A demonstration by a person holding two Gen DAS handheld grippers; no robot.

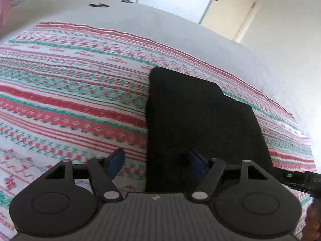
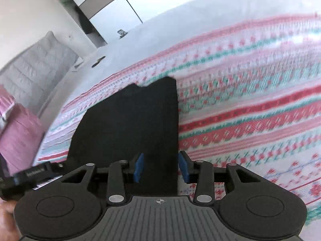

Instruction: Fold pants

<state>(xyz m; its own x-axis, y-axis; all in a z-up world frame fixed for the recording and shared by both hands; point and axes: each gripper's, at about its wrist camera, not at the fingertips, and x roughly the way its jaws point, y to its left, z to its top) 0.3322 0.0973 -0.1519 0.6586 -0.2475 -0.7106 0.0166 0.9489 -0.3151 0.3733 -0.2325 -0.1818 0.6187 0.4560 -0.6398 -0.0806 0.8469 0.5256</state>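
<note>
Black pants lie folded into a flat, narrow stack on a red, green and white patterned blanket. My left gripper hovers open over the near left edge of the pants, one blue pad above the blanket and the other above the black cloth. In the right wrist view the same pants run away from me. My right gripper stands open astride their near right edge, with one blue pad over the cloth and the other just past the edge above the blanket. Neither gripper pinches the fabric.
The blanket covers a bed with a grey sheet. A grey pillow and pink cloth lie at the far left. A small dark object rests on the sheet. A cream door stands beyond. A hand shows at the edge.
</note>
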